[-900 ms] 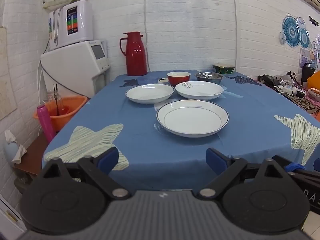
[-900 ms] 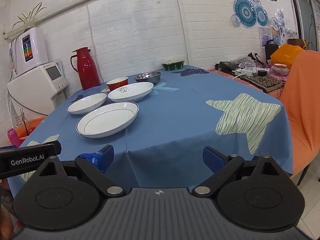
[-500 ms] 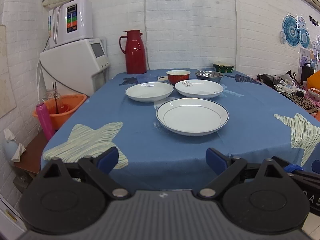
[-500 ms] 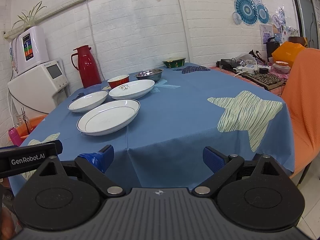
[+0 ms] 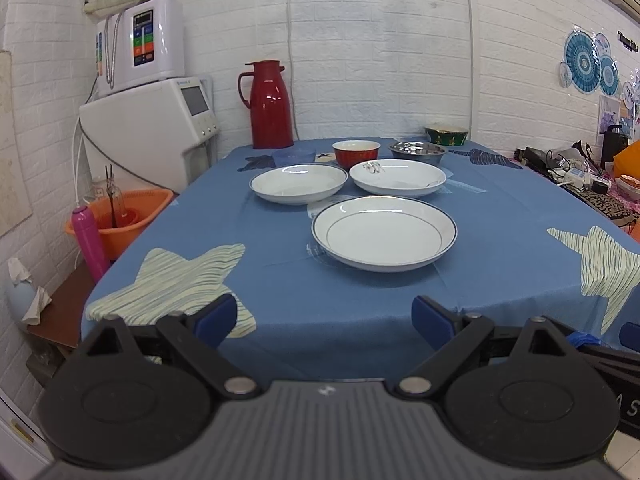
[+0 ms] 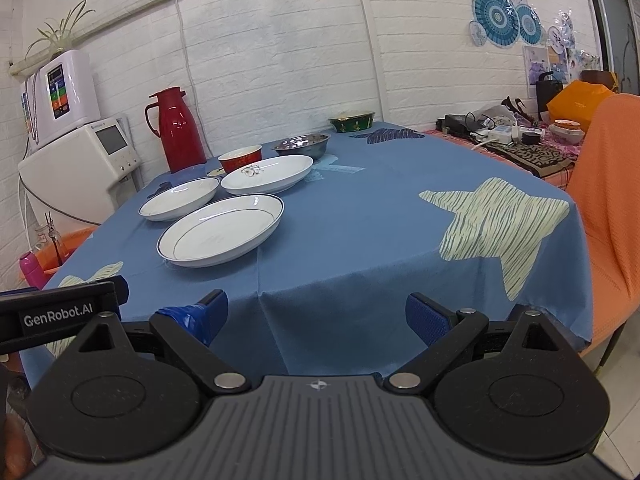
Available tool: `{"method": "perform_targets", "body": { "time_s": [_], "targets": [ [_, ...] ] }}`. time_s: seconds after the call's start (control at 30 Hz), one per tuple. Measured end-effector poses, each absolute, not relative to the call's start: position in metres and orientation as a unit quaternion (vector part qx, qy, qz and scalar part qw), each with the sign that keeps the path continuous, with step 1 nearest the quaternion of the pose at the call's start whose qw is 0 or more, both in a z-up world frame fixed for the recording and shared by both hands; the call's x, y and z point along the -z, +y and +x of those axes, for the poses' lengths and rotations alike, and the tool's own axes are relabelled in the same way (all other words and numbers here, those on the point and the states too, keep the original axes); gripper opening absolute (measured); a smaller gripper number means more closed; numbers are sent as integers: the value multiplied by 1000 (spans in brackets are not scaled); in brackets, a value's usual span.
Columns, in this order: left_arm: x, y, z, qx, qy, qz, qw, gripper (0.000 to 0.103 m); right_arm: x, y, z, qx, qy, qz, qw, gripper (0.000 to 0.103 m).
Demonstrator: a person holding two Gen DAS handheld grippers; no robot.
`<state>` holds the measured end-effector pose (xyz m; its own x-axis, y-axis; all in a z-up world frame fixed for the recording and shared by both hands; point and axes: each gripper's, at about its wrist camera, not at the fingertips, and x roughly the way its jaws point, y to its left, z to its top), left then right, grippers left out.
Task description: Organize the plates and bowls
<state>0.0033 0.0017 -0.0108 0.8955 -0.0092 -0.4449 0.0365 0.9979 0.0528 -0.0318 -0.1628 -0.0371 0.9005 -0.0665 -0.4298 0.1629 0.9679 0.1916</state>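
At the left of the left wrist view an orange basin beside the table holds a glass bottle with sticks; a pink bottle stands just in front of it. My left gripper sits low in the frame, spread wide and holding nothing. Mid-frame, three white plates lie flat and empty: the left plate, the blue-rimmed plate nearest me, and the patterned plate to the right. Behind them, left to right, stand a red jug, a red bowl, a steel bowl and a green bowl; I cannot see inside the bowls. My right gripper, bottom centre of its own view, is equally wide open and empty.
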Motion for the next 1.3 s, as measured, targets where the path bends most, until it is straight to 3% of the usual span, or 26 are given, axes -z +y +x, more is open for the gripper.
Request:
{"method": "perform_targets", "body": {
  "time_s": [1.3],
  "targets": [
    [13,2,9,14,242,29,970,93,43,-159,-27,50,234,111,965,83]
  ]
}}
